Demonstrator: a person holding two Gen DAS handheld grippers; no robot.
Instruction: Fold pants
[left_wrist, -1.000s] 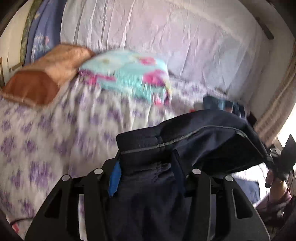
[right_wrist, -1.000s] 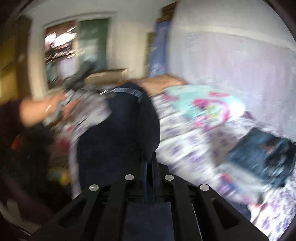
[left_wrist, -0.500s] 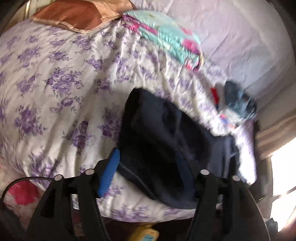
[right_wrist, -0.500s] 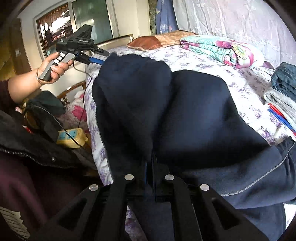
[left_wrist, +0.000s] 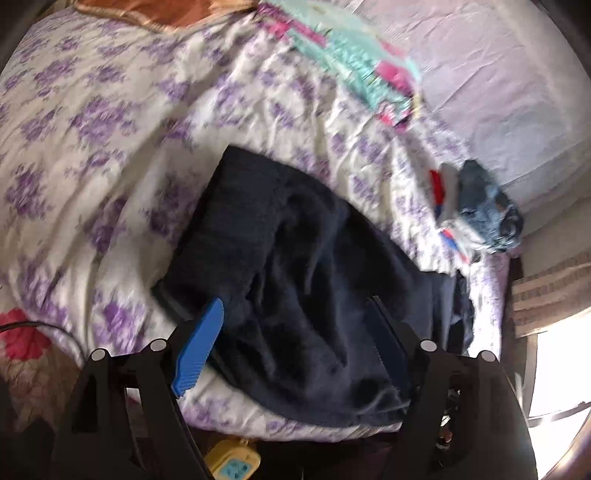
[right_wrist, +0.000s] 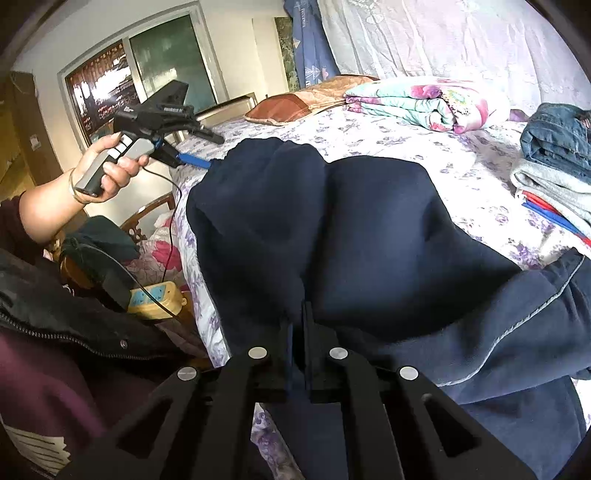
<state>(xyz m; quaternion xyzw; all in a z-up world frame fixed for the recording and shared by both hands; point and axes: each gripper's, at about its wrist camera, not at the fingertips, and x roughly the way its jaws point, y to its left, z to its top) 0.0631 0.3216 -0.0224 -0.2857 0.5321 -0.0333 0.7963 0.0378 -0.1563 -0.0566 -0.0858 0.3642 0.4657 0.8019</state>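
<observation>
I see the navy pants (left_wrist: 295, 280) lying on the bed (left_wrist: 110, 155), near the front edge, folded over into a thick dark lump. My left gripper (left_wrist: 291, 325) has just been opening; its jaws stand wide w/ pants cloth betw. them, and the pads aren't pressing on it, so it let go. My right gripper (right_wrist: 297, 325) is clamped tight on a pinch of the pants at 6 o'clock in the right view.

The cloth looks soft, fuzzy and floppy, prob. not heavy. I think it will sag and slide if I lift w/ one pinch only. Best hold, I guess: the thick seamed edge at 4 o'clock in the right view, both layers together. A stack of folded clothes (right_wrist: 554, 166) sits at 2 o'clock, apart from the pants.
</observation>
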